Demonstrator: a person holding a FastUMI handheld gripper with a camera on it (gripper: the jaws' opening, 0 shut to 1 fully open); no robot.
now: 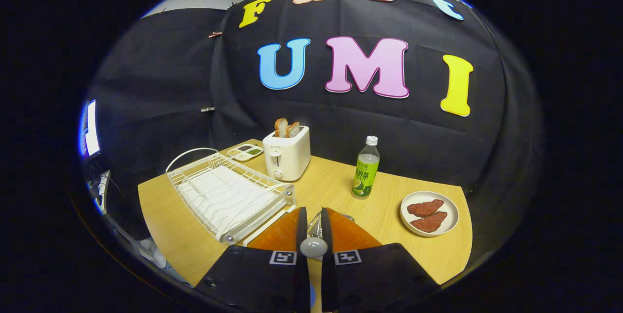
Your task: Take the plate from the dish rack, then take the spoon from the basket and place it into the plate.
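Your gripper (314, 228) has its two orange fingers (282, 232) pulled close together, and they are pinching a spoon (314, 242). The round end of the spoon sits between the fingers, near their base, and its shiny metal part runs forward up the thin gap. Both fingers look like they press on it.

I think the spoon is light, hard and smooth. It will not bend, but it can slip or swing if you tip it fast. Your hold on the thick round end looks good, so keep squeezing and move slowly.

Just ahead of the fingers, to the left, is the white wire dish rack (229, 196) on the wooden table (340, 181). I see no plate standing in it. Beyond the rack stands a white toaster (287, 159) with bread in it, and a small tray (245, 152) sits beside that. Ahead to the right is a green bottle (365, 172).

Farther right lies a white plate (452, 208) with two brown-red pieces of food (427, 214) on it. It looks breakable, so set the spoon down softly. I cannot tell if this is the task's plate.
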